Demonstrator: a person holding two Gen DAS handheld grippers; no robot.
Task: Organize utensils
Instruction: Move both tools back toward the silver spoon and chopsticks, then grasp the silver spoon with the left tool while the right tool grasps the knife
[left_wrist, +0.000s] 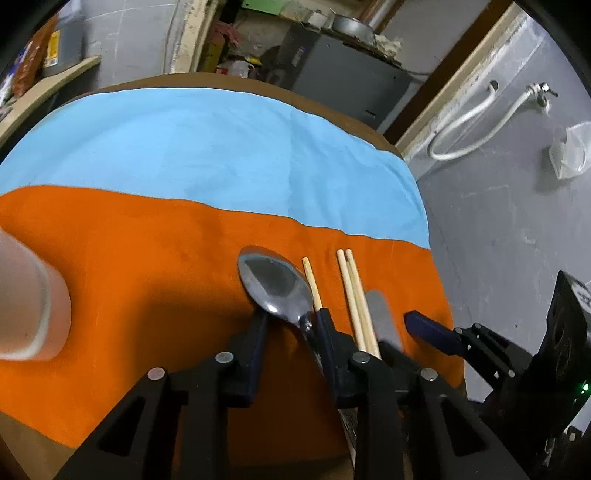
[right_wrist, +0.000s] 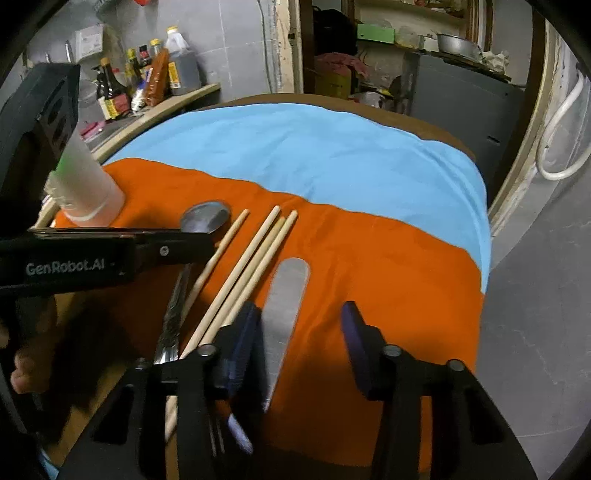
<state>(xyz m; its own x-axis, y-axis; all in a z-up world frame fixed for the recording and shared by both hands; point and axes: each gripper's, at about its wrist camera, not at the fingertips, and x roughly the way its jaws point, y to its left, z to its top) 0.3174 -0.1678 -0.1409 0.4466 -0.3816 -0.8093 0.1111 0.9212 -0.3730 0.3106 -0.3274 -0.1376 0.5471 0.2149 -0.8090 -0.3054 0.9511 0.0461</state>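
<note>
— Where did the left gripper (left_wrist: 293, 313) stand?
— Jaws apart, astride the neck of the spoon (left_wrist: 275, 280) on the orange cloth (left_wrist: 147, 258)
— And the right gripper (right_wrist: 300, 306)?
— Also apart, straddling a flat metal utensil (right_wrist: 286, 295) just beside the chopsticks (right_wrist: 255, 258)

On my desk (left_wrist: 229, 79), the steel spoon (left_wrist: 275, 282) lies at 12 o'clock; wooden chopsticks (left_wrist: 354, 295) at 1; the translucent plastic cup (left_wrist: 33, 310) at 9.
</note>
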